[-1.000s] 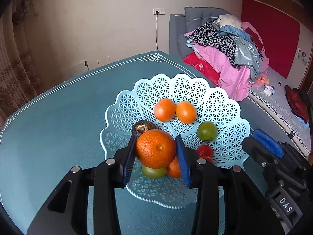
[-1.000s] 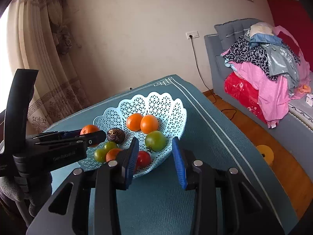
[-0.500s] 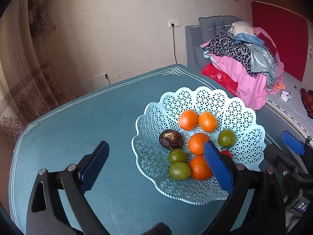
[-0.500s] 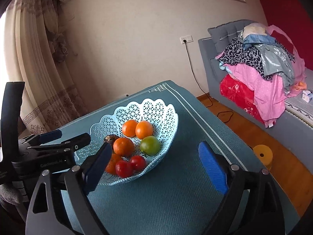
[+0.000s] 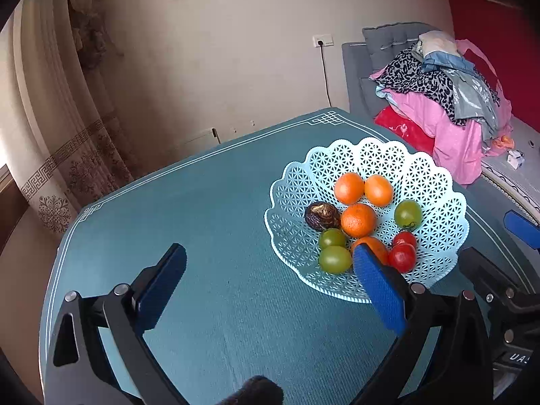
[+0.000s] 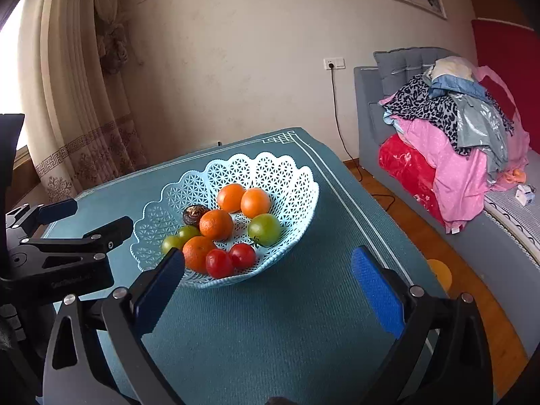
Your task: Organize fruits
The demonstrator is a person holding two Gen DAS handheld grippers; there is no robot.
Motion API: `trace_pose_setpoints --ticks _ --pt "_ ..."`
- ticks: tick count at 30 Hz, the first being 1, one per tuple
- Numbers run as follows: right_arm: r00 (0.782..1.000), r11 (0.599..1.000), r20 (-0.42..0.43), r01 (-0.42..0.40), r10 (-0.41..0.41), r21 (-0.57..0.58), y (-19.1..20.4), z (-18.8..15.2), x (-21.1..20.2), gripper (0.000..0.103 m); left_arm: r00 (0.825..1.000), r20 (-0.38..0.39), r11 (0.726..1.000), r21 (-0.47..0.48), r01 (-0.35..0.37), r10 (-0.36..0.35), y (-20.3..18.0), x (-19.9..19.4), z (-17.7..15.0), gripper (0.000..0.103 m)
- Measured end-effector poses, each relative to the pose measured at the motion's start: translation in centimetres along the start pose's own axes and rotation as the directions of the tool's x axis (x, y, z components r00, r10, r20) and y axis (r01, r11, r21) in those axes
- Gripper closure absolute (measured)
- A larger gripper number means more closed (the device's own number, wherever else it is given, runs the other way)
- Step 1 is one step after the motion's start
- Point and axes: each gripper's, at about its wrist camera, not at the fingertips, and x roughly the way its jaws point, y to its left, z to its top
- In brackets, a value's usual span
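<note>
One lacy blue basket (image 6: 287,175) holds four oranges (image 6: 216,224), three green tomatoes (image 6: 264,229), two red tomatoes (image 6: 219,263) and one dark wrinkly fruit (image 6: 195,214).

The basket (image 6: 280,172) sits on the bench (image 6: 270,320) holding the fruits (image 6: 216,224); the sofa (image 6: 368,128) with piled clothes (image 6: 455,141) stands far right.

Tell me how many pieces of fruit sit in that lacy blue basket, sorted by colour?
Round orange fruits: 4
Round green fruits: 3
Small red tomatoes: 2
Dark brown wrinkled fruit: 1
Total: 10, all inside the pale blue lattice plastic basket.
</note>
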Motion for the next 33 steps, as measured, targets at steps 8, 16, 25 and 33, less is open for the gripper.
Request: trace_pose_setpoints --ticks 8,16,25,33 --pt "0.999 0.997 -0.032 0.026 -0.028 -0.067 0.8 0.1 -0.6 0.005 0.999 -0.005 1.0 0.005 -0.031 0.031 0.1 -1.1 -0.7 0.003" --pt "0.998 0.997 -0.043 0.043 -0.046 -0.07 0.5 0.2 -0.9 0.005 0.999 0.007 0.999 0.01 -0.031 0.031 0.0 -1.8 -0.8 0.003" --pt "0.998 0.996 -0.048 0.047 -0.05 -0.071 0.3 0.4 -0.8 0.005 0.999 0.004 0.998 0.044 -0.044 0.044 -0.7 -1.8 -0.7 0.003" --pt "0.997 0.996 -0.06 0.048 -0.053 -0.073 0.3 0.3 -0.4 0.005 0.999 -0.013 0.998 0.052 -0.042 0.043 -1.0 -1.3 -1.1 0.003"
